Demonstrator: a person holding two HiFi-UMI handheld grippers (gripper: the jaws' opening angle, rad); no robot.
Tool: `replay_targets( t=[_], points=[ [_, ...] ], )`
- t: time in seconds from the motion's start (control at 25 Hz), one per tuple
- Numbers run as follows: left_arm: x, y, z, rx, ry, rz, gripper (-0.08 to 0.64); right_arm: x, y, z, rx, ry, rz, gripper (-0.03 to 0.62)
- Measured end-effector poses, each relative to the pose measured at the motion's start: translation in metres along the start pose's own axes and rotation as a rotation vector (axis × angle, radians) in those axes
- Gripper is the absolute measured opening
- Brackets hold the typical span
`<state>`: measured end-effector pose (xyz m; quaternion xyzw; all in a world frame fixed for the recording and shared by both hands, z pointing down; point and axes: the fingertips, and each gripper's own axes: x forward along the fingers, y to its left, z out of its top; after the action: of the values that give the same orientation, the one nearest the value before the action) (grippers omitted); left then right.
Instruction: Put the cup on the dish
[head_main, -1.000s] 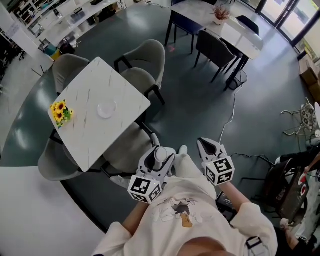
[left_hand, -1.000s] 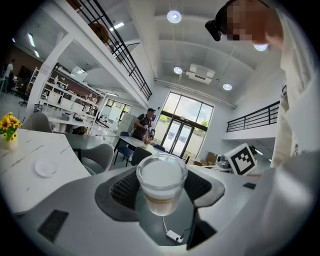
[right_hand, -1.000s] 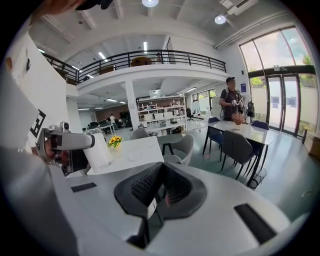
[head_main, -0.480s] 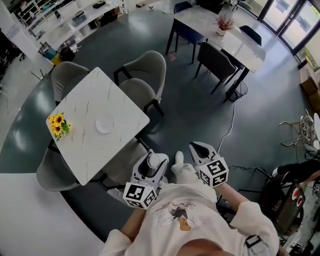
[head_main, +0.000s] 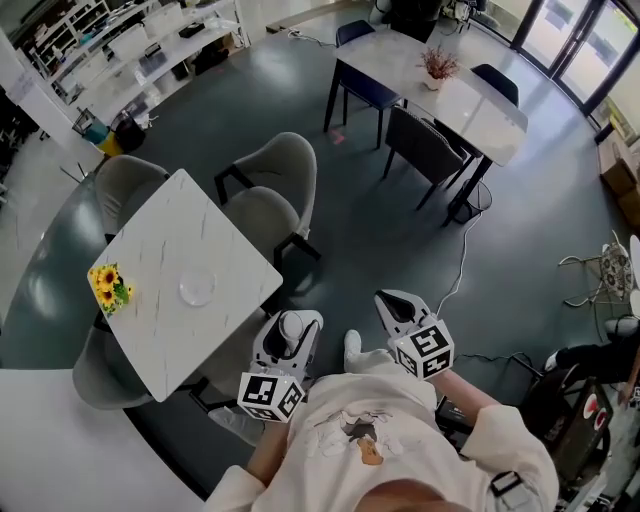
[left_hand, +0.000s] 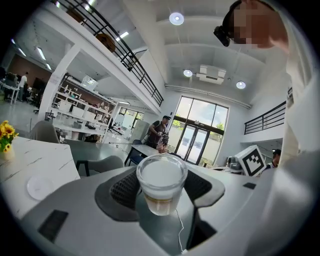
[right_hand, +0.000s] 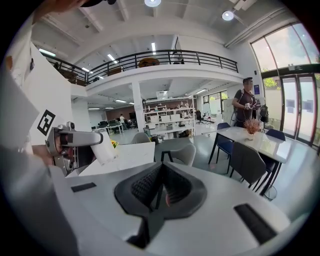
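Note:
A clear cup (left_hand: 161, 182) with a pale drink stands upright between the pads of my left gripper (left_hand: 161, 176), which is shut on it. The head view shows that cup (head_main: 291, 325) and the left gripper (head_main: 289, 330) over the dark floor, just off the near corner of the white marble table (head_main: 220, 245). A small white dish (head_main: 197, 290) lies on the table; in the left gripper view the dish (left_hand: 41, 187) is low at the left. My right gripper (head_main: 393, 303) hangs beside my body, and its jaws (right_hand: 159, 192) are shut on nothing.
Yellow flowers (head_main: 107, 285) stand at the table's left edge. Grey chairs (head_main: 275, 175) surround the table, one (head_main: 255, 225) right by the near corner. A second table (head_main: 450, 85) with dark chairs stands at the back right. A cable (head_main: 462, 250) runs over the floor.
The table and dish have come lower and nearer to me in the head view. Both grippers have drifted left toward the table's corner, with the cup still held.

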<state>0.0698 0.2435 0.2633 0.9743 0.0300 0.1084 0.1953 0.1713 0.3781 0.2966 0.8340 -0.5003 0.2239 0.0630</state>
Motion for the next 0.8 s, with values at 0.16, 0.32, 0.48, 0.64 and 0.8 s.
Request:
replay_targets(
  t=[0.16, 0.32, 0.48, 0.64, 0.8],
  points=[
    [0.037, -0.004, 0.005, -0.002, -0.009, 0.003, 0.273, 0.009, -0.028, 0.007, 0.003, -0.018, 0.017, 0.005],
    [0.061, -0.002, 0.010, 0.012, -0.032, 0.029, 0.273, 0.022, -0.042, 0.016, -0.037, -0.028, 0.063, 0.005],
    [0.056, 0.009, 0.012, 0.004, -0.059, 0.088, 0.273, 0.035, -0.038, 0.017, -0.070, -0.018, 0.127, 0.005],
    [0.035, 0.028, 0.019, -0.003, -0.094, 0.186, 0.273, 0.061, -0.019, 0.023, -0.103, -0.003, 0.209, 0.005],
    [0.011, 0.049, 0.016, -0.044, -0.096, 0.287, 0.273, 0.087, 0.007, 0.024, -0.109, 0.022, 0.287, 0.005]
  ],
)
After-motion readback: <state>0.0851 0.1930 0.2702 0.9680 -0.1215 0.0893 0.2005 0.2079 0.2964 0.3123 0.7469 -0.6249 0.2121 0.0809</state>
